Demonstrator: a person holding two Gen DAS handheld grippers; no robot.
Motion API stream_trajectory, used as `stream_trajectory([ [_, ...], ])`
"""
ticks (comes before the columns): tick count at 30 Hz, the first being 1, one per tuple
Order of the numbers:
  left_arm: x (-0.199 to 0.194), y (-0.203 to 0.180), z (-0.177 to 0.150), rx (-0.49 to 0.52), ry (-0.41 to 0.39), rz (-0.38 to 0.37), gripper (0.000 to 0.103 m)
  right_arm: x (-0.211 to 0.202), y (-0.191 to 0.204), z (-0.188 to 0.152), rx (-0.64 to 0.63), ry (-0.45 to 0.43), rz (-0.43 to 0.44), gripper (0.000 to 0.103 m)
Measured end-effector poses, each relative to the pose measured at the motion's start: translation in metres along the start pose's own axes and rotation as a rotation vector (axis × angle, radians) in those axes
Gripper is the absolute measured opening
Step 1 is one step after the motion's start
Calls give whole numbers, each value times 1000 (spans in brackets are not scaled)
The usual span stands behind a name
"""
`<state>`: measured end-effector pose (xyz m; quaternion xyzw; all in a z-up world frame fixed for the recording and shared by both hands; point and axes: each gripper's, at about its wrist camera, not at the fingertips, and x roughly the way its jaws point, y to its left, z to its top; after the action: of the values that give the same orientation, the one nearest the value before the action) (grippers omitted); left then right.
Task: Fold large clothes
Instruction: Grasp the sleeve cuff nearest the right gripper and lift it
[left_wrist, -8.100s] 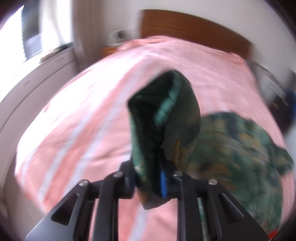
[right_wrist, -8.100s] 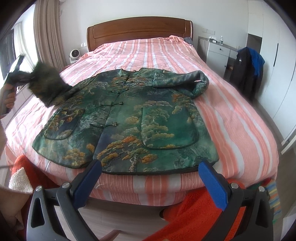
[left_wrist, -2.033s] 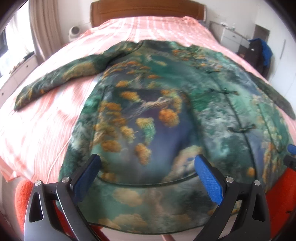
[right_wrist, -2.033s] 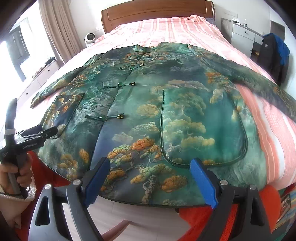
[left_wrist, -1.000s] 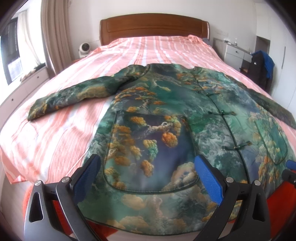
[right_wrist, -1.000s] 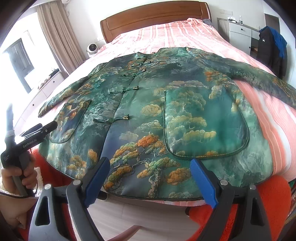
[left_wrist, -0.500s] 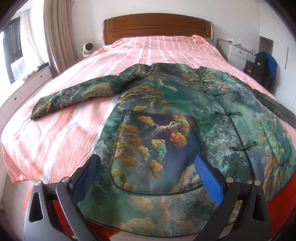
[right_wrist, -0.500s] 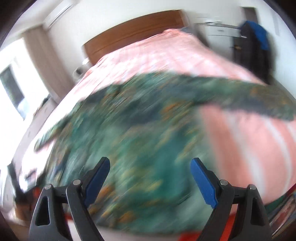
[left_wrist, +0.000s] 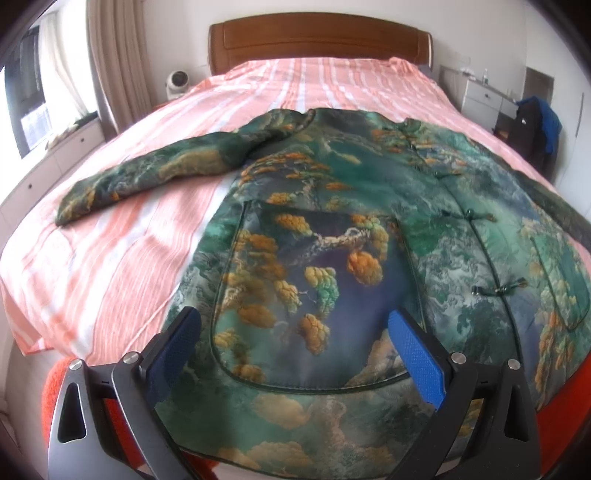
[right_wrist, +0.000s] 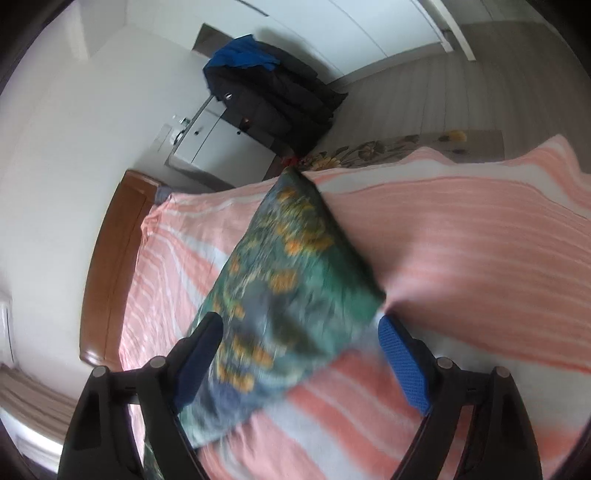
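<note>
A large green jacket with orange tree print lies face up and spread flat on the pink striped bed. Its left sleeve stretches out to the left. My left gripper is open and empty, above the jacket's hem and left pocket. In the right wrist view my right gripper is open and empty, tilted sideways over the jacket's right sleeve, which lies flat on the bed between the fingers.
A wooden headboard stands at the far end. A white drawer unit and a chair with dark and blue clothes stand by the bed's right side. A small fan sits at the left. An orange blanket hangs at the foot.
My right gripper has swung quickly to the right and rolled, from the jacket's hem to over the right sleeve. My left gripper has barely moved. Both stay open.
</note>
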<state>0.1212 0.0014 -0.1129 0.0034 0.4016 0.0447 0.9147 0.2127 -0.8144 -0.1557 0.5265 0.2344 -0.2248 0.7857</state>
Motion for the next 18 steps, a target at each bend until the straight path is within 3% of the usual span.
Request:
stream_trajectory([
  [1, 0, -1, -1, 5, 1, 7, 101, 6, 0, 4, 11, 0, -3, 70],
  [2, 0, -1, -1, 7, 0, 12, 101, 13, 3, 7, 11, 4, -24, 42],
  [4, 0, 0, -1, 0, -2, 12, 101, 20, 13, 9, -6, 13, -57, 15],
  [6, 0, 1, -1, -8, -4, 10, 101, 11, 39, 5, -90, -26, -79, 13],
  [11, 4, -1, -2, -3, 4, -7, 101, -25, 186, -45, -428, -24, 169, 12],
  [15, 3, 1, -4, -9, -3, -17, 101, -44, 321, -147, -742, 32, 375, 12],
  [18, 0, 5, -5, -12, -14, -8, 101, -31, 385, -237, -891, 86, 439, 12],
])
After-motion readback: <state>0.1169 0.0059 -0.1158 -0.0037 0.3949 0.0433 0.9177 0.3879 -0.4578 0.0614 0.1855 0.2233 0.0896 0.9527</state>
